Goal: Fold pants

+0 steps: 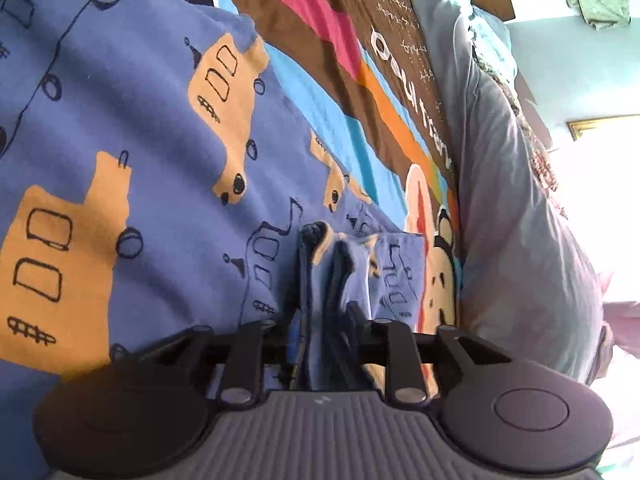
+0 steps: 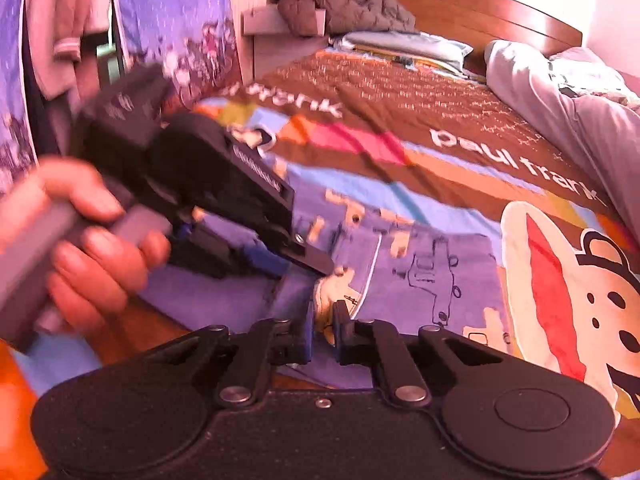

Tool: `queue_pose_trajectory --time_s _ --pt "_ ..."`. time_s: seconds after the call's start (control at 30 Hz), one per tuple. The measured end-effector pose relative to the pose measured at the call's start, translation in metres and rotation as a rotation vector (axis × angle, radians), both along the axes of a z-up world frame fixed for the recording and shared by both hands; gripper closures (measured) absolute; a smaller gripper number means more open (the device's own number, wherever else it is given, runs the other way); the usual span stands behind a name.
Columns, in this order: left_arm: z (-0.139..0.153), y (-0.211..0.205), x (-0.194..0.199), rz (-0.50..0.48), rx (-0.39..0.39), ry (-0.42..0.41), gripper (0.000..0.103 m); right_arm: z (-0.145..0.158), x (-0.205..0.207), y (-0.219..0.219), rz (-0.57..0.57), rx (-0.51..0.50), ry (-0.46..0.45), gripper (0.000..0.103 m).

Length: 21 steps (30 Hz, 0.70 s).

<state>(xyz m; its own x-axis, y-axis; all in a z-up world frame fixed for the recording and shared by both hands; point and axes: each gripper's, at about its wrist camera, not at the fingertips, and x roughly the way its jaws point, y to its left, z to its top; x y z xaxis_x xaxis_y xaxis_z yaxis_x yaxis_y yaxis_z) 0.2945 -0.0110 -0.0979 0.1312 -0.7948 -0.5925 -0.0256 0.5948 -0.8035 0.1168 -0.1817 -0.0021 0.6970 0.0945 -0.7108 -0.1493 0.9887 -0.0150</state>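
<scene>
Bright colours are covering the bed [image 2: 400, 92] I am working on: a brown blanket [image 2: 460, 120] with stripes and a cartoon monkey face [image 2: 576, 292], and a grey heap of bedding [image 2: 560, 100] lying along the far side. A wooden headboard [image 2: 480, 12] is standing at the far end.

The pants [image 1: 140, 140] are lying spread on the blanket. They are blue with tan cars drawn on them.

I am holding a bunched edge of the pants with my left gripper [image 1: 324, 280]. Its two fingers are squeezing several layers of cloth between them. My right gripper [image 2: 322, 320] is pinching cloth too, a small tan and blue bit, right beside the tip of the left one. The hand [image 2: 76, 240] around the left handle is blurry, so I think things are moving fast.

I am judging that I am gripping one end of the pants with both tools, getting ready to carry it over the rest.

To do this well, I am thinking I should keep both pinches tight and move the two tools together at the same height. That way the edge stays straight. I should pull the cloth a little flat first, so no lumps get trapped inside. Many layers are thick, so they could slip out.
</scene>
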Motion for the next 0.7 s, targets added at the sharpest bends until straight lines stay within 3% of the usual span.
queue_pose_trajectory --time_s 0.2,0.4,0.5,0.57,0.7 --pt "0.004 0.003 0.000 0.012 -0.038 -0.005 0.049 -0.007 0.001 0.016 0.026 0.011 0.039 0.093" --pt "0.004 -0.002 0.001 0.007 -0.004 -0.024 0.048 -0.007 -0.008 0.023 0.020 0.054 0.016 0.092" --pt "0.010 -0.005 -0.002 -0.018 0.027 -0.062 0.048 -0.014 -0.007 0.024 -0.002 0.025 0.030 0.081" --pt "0.010 -0.006 -0.003 -0.023 0.043 -0.072 0.051 -0.014 -0.010 0.027 0.003 0.015 0.018 0.074" --pt "0.011 -0.007 -0.005 -0.028 0.121 -0.096 0.081 -0.017 -0.012 0.040 0.046 -0.065 0.004 0.065"
